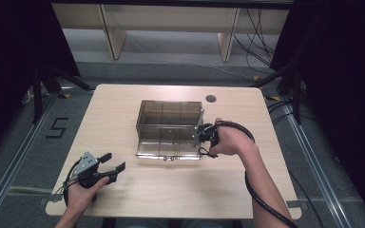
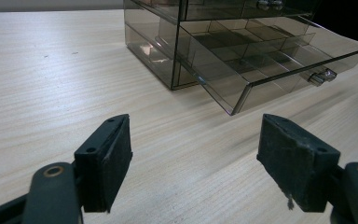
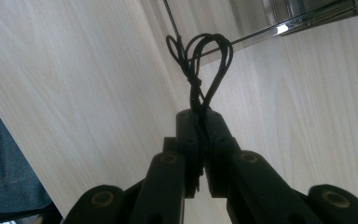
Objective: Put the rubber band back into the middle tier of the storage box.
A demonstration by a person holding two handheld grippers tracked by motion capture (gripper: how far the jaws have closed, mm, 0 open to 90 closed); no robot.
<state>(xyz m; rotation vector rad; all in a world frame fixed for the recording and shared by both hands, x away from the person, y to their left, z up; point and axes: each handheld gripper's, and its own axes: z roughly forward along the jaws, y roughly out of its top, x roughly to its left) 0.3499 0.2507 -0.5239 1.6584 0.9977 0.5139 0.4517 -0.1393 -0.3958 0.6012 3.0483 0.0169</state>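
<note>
At the near left of the table, the left gripper is held in the person's left hand, low over the bare wood. Its jaws are spread wide with nothing between them and nothing touching either pad; in the left gripper view the two black pads stand far apart above the wood grain, pointing toward the drawer box. A grey plate sits on top of this gripper, and its cable trails back toward the table's near edge.

Around the middle of the table stands the smoky transparent drawer box, divided into compartments. Its lower drawer is pulled out toward the person, with small metal knobs on its front. The left gripper is well apart from the box.

To the right, the right gripper is held in the person's right hand close against the right side of the box, near the open drawer's right corner. Its jaws are pressed together, pinching a thin black cord that is knotted just above the jaw tips and rises into several small loops. In the right gripper view the loops lie against the pale table with a clear edge of the box just beyond them; whether the cord touches the box cannot be told. A thick black cable runs from this gripper back along the right forearm.
</note>
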